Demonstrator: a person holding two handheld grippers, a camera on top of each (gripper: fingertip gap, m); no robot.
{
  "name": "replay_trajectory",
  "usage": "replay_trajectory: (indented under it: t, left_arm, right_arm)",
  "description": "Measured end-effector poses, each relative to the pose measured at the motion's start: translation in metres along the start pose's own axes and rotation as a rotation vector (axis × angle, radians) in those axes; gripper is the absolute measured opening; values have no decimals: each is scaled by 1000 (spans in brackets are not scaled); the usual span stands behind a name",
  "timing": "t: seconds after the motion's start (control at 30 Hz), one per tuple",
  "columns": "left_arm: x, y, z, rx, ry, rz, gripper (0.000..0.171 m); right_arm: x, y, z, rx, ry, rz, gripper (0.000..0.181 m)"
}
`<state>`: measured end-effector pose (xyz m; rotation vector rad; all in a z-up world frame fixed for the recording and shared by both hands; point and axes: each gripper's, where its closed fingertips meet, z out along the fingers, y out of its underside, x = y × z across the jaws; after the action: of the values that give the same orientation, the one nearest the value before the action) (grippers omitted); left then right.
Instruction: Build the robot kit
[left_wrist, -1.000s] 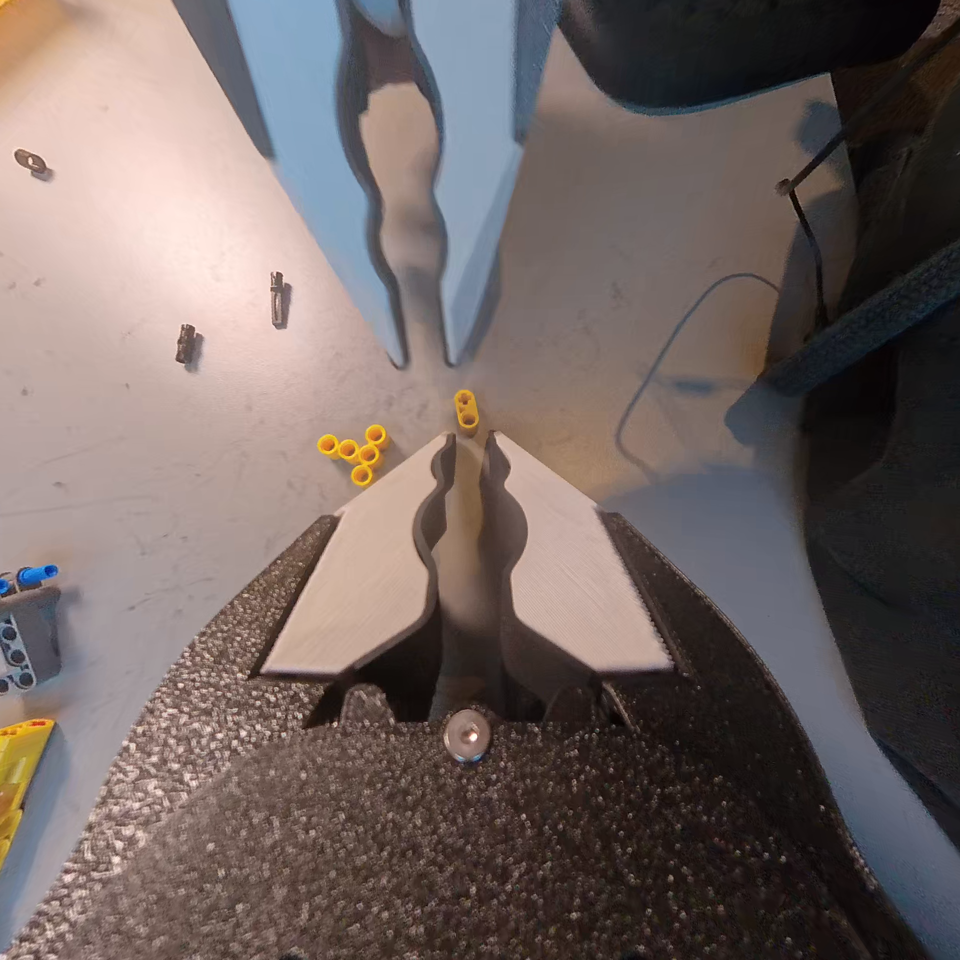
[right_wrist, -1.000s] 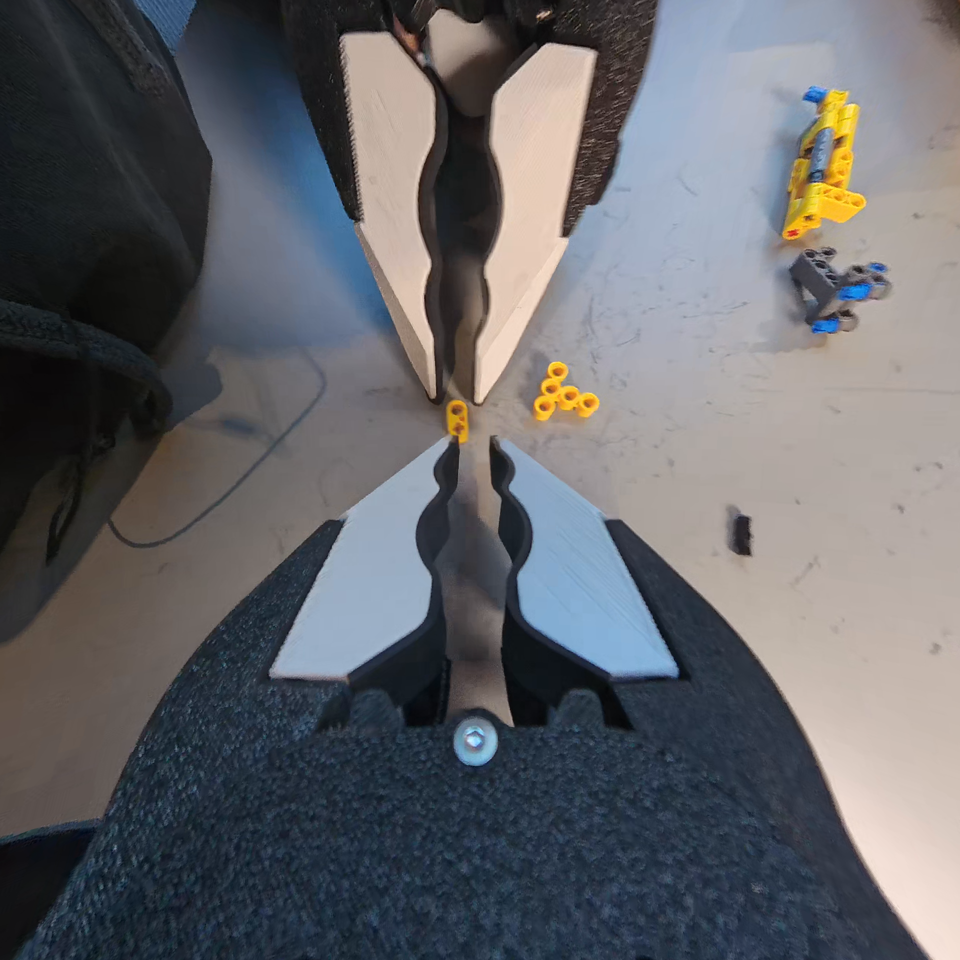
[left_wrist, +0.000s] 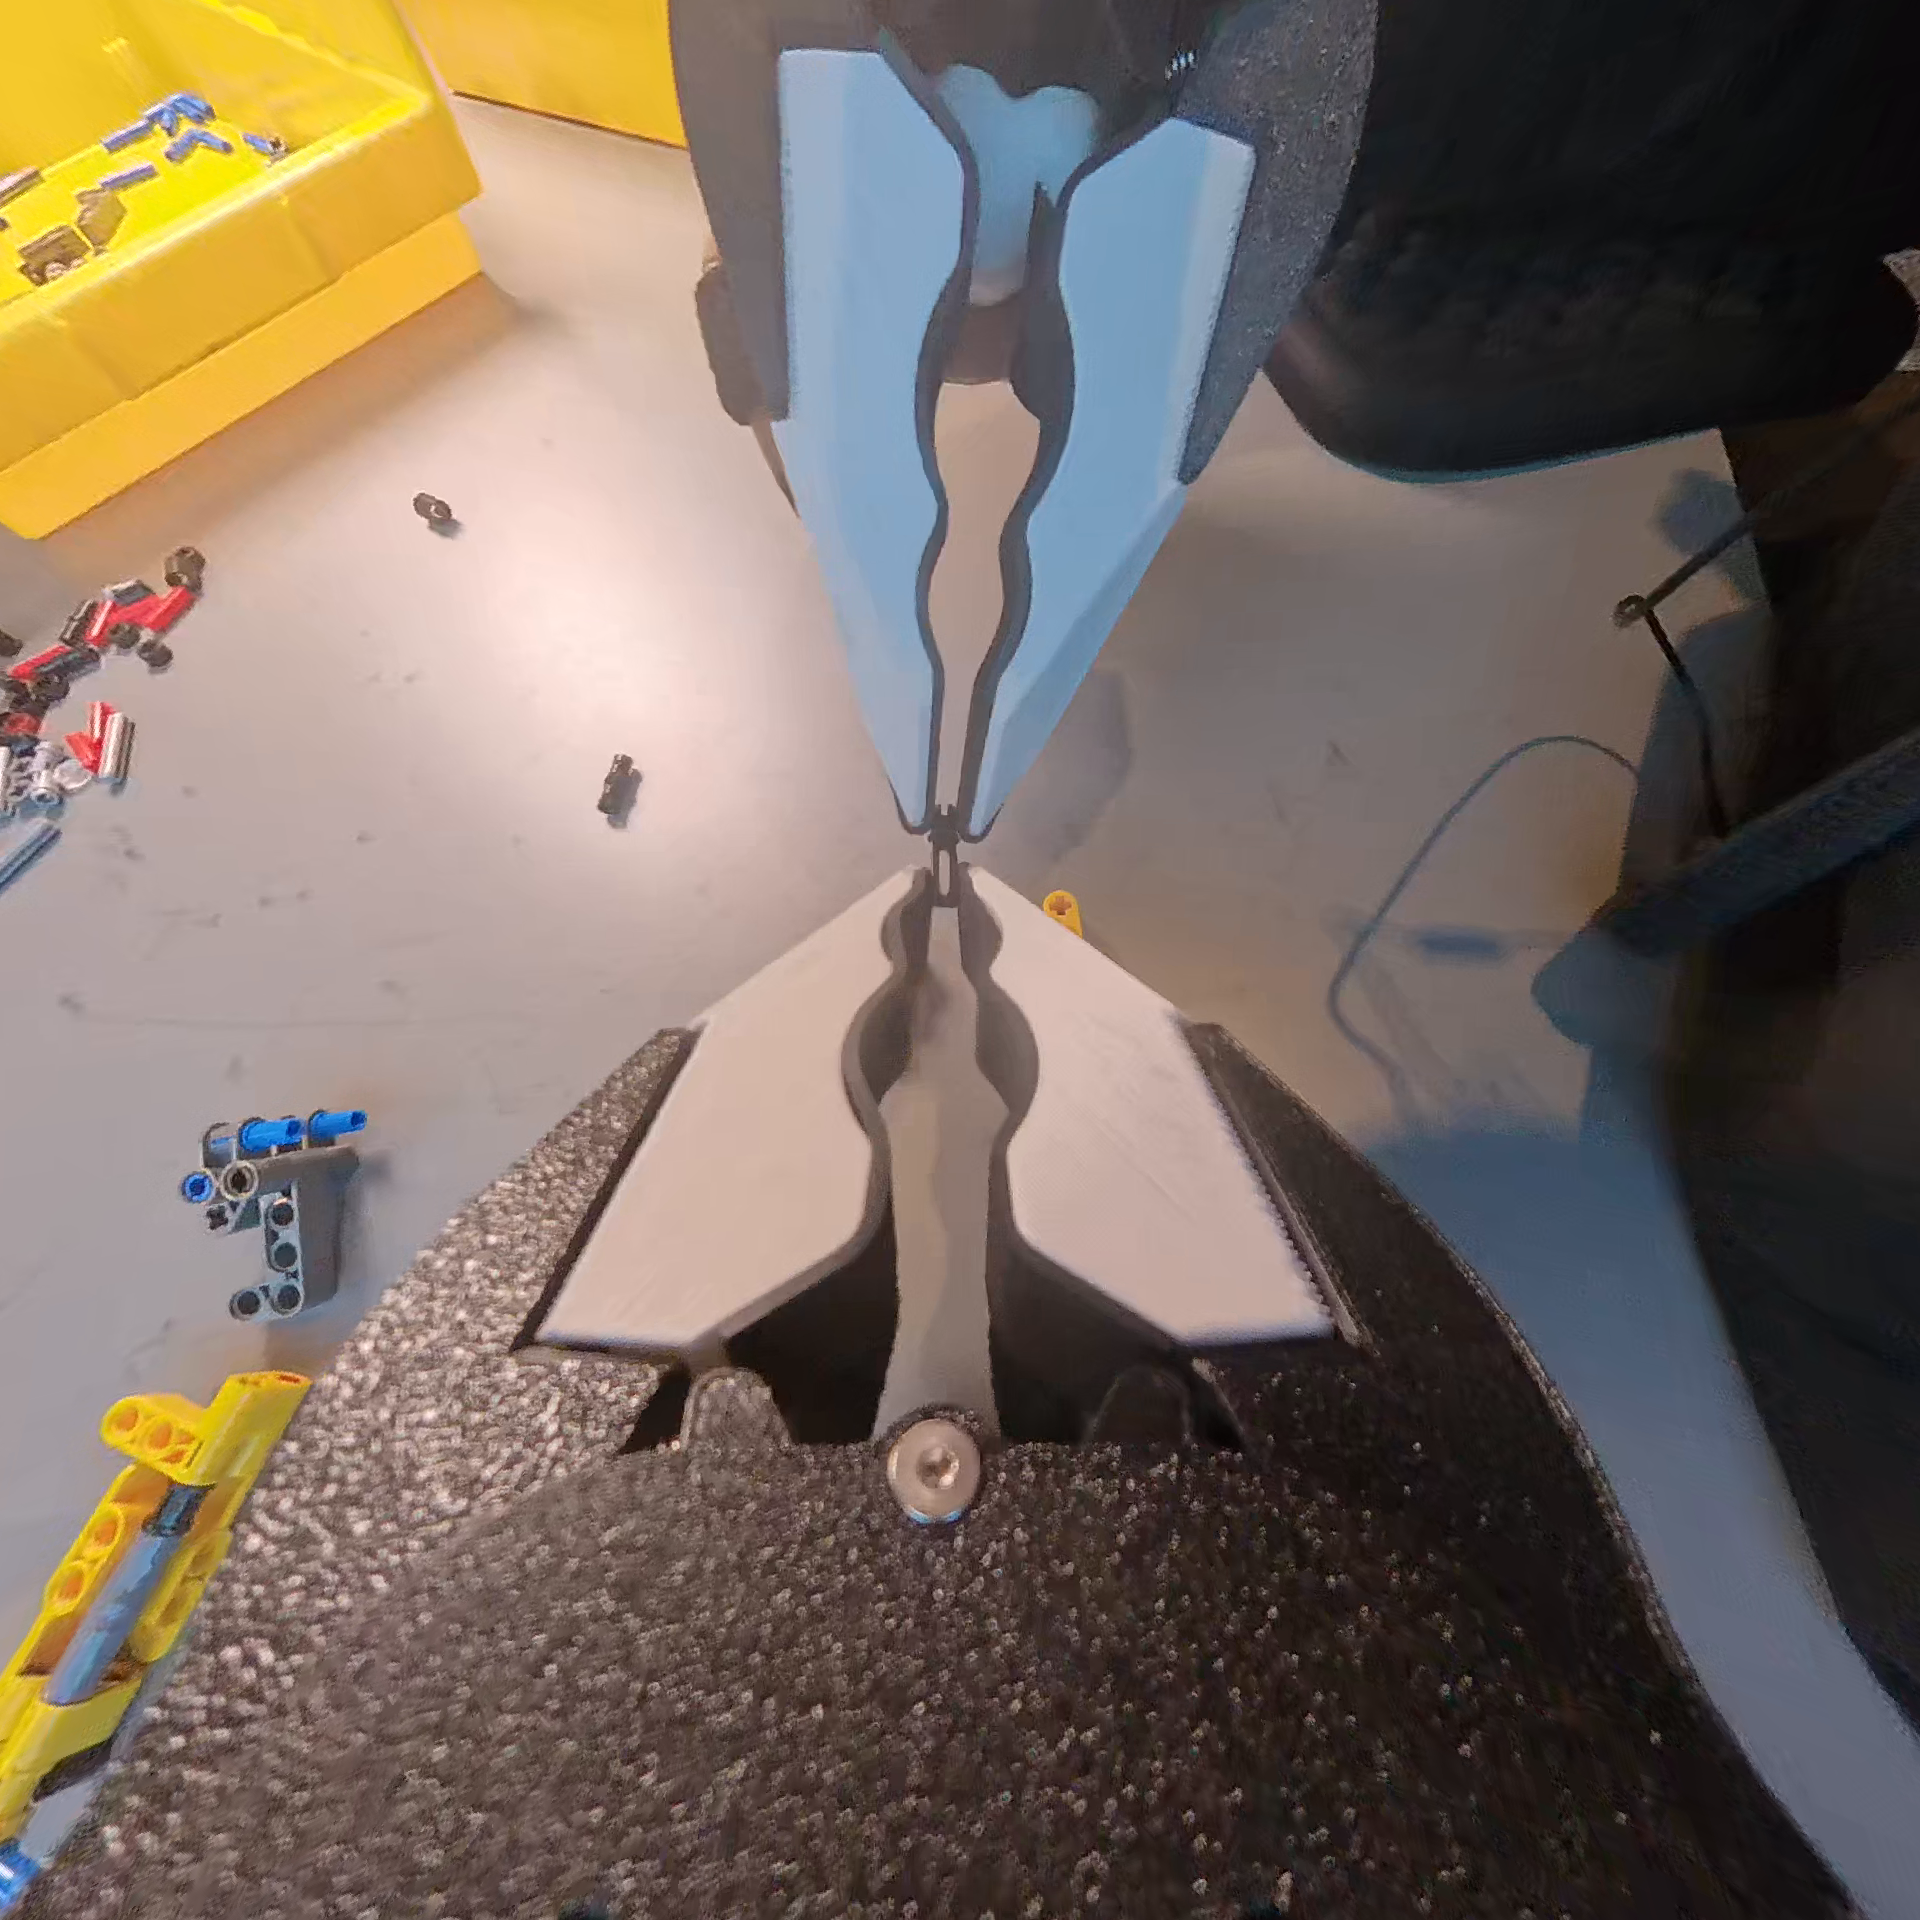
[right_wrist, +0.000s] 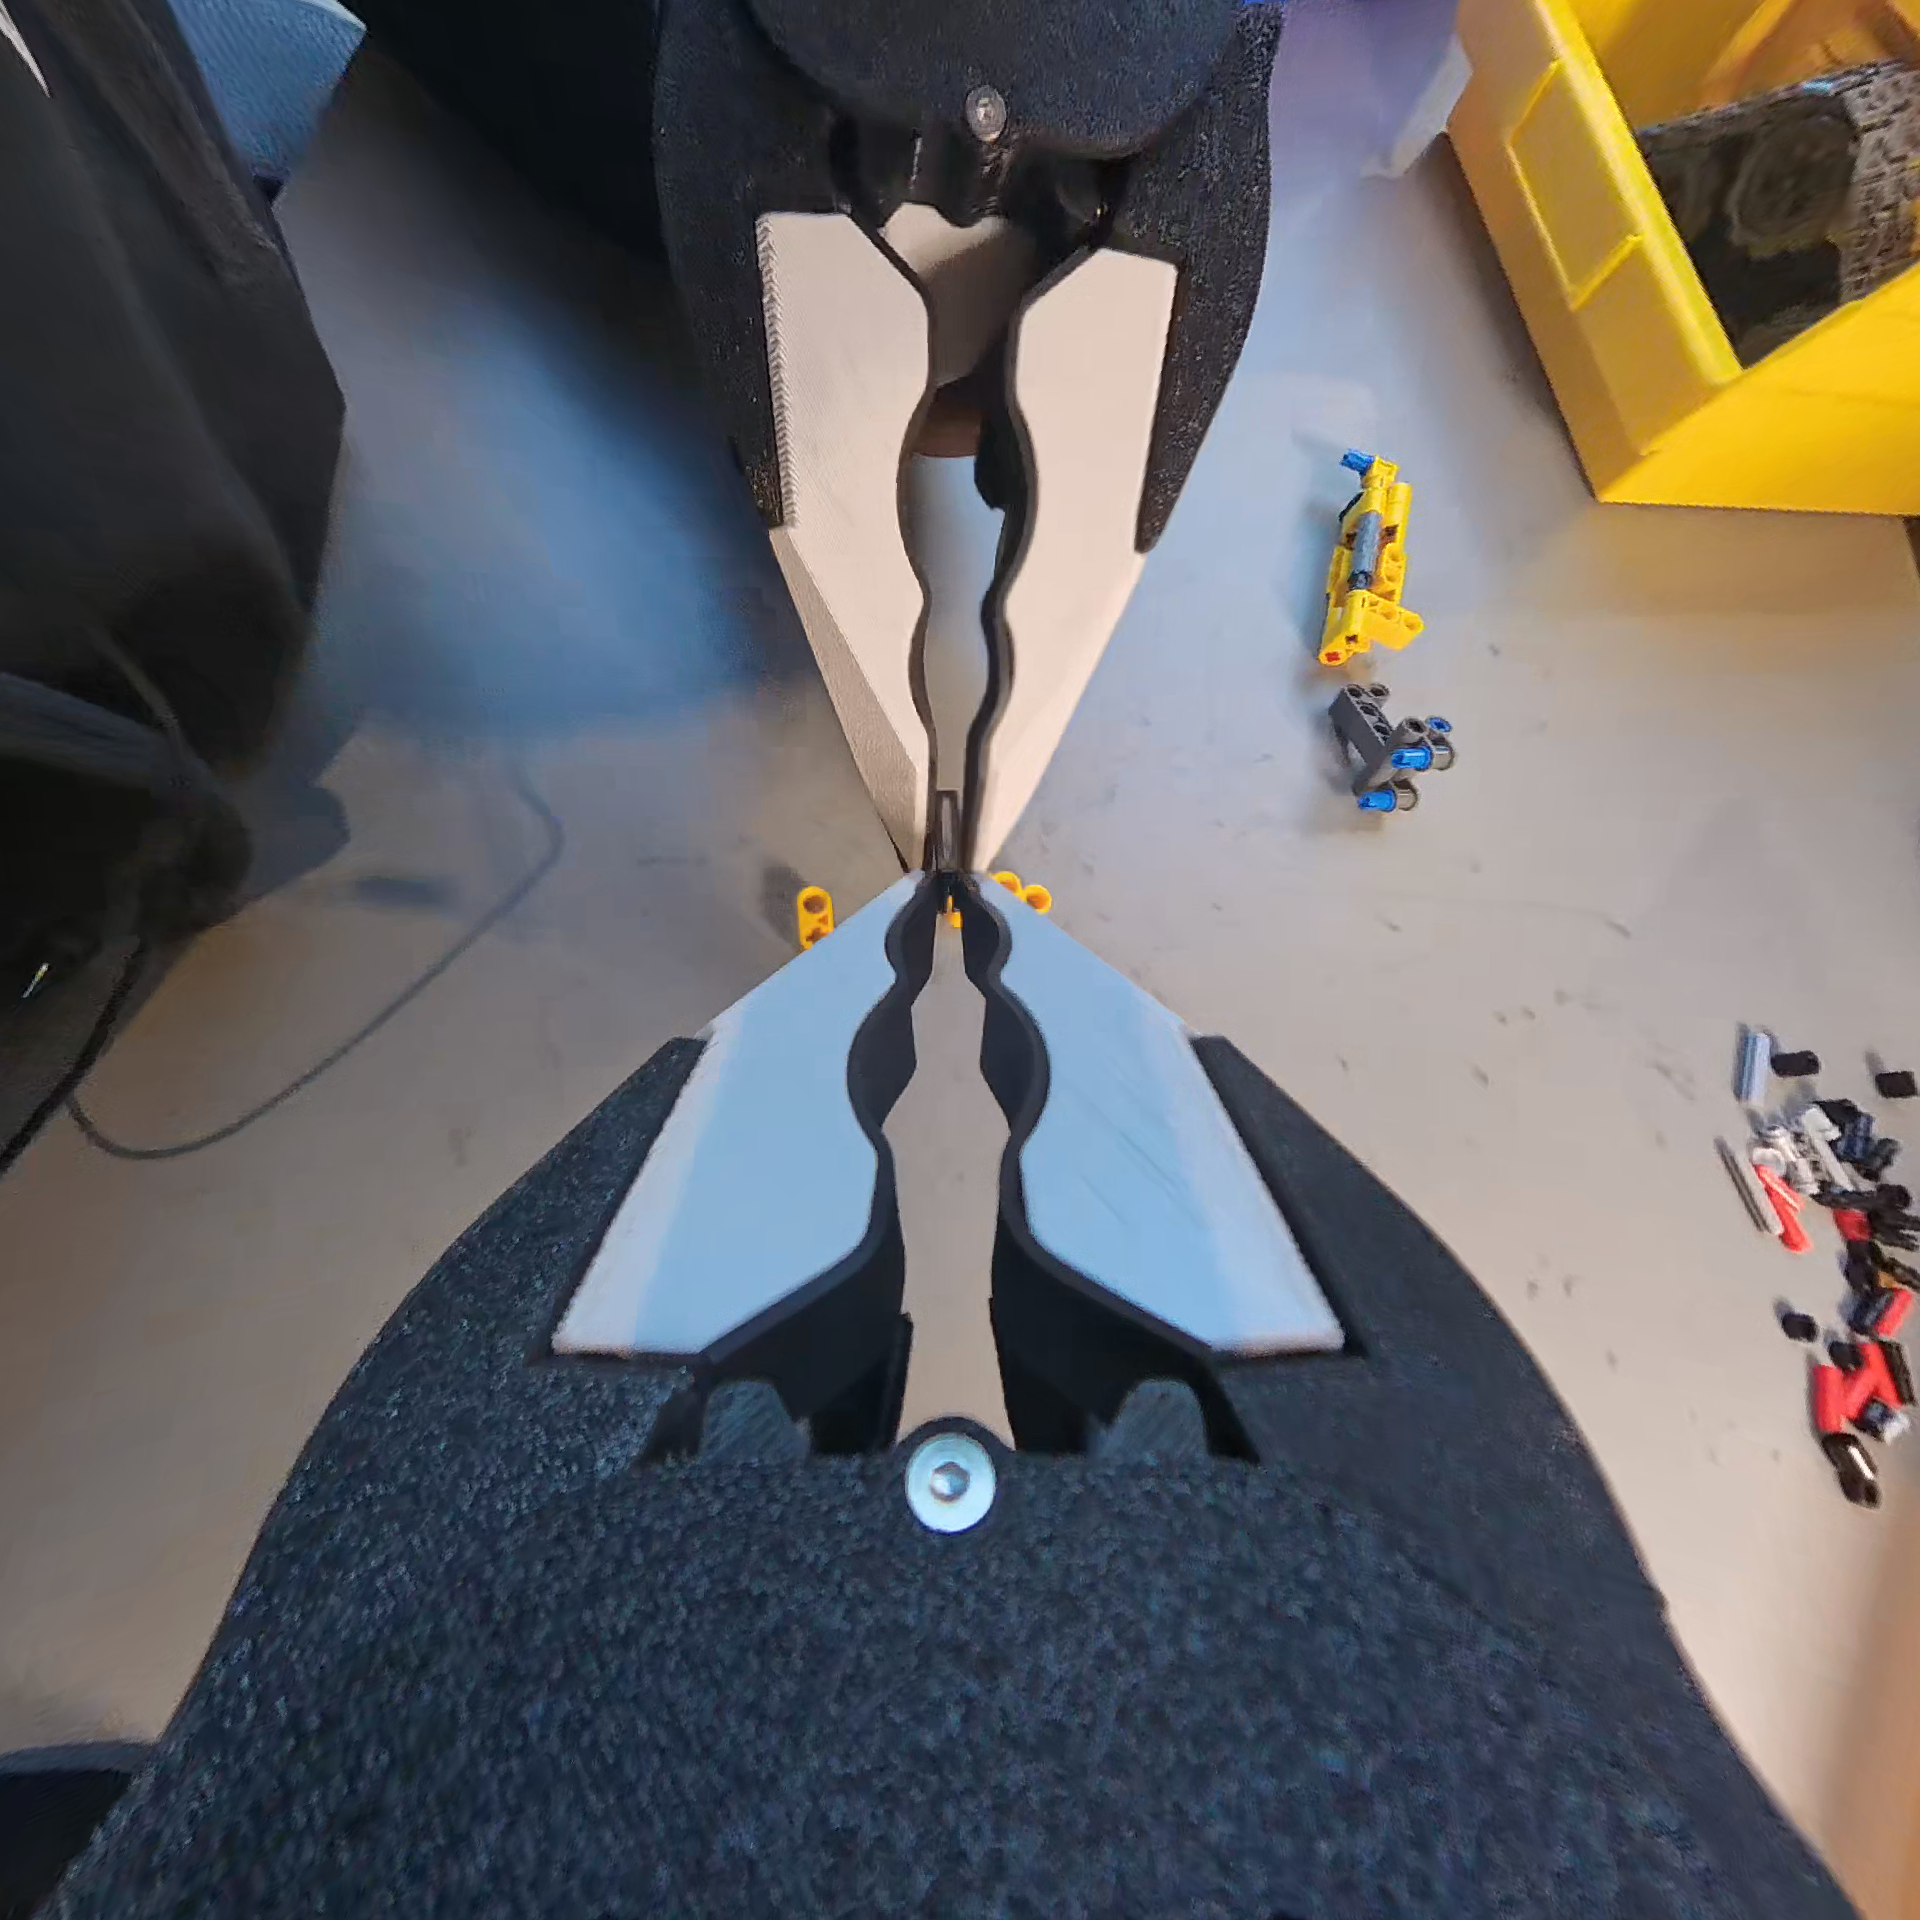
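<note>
Both grippers have closed since a second ago: left gripper (left_wrist: 943, 896) and right gripper (right_wrist: 943, 891) meet tip to tip, each pinching one small black pin (left_wrist: 942, 850) above the table (left_wrist: 520, 831) (yellow pieces (right_wrist: 814, 914) lie beneath).

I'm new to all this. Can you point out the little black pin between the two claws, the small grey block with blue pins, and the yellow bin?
black pin (left_wrist: 943, 854), left wrist view, its middle.
grey block (left_wrist: 278, 1216), left wrist view, its grey body.
yellow bin (left_wrist: 260, 260), left wrist view, its front wall.
</note>
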<state>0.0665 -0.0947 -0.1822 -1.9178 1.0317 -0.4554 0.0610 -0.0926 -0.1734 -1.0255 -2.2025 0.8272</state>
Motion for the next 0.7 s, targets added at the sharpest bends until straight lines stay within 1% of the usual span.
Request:
replay_trajectory:
  t: [0.2, 0.27, 0.33, 0.4, 0.47, 0.57, 0.7]
  left_arm:
    - [1, -1, -1, 5, -8, 26, 3]
    - [-2, -6, -5, 51, -13, 5, 3]
    - [-3, -19, -12, 146, 16, -42, 3]
    - [-4, -31, -21, 240, 41, -74, 3]
    - [-4, -40, -27, 298, 59, -96, 3]
    - [-2, -44, -30, 331, 83, -118, 3]
    - [-1, -45, -31, 335, 88, -113, 3]
  right_arm:
    - [-1, -1, -3, 17, -6, 21, 4]
    - [2, -8, -7, 73, -1, 47, 4]
    - [6, -19, -16, 184, -17, 113, 4]
    - [9, -30, -25, 287, -29, 159, 9]
    - [10, -39, -31, 352, -40, 180, 10]
    - [11, -47, -36, 406, -41, 185, 8]
    - [10, -48, -36, 404, -42, 181, 5]
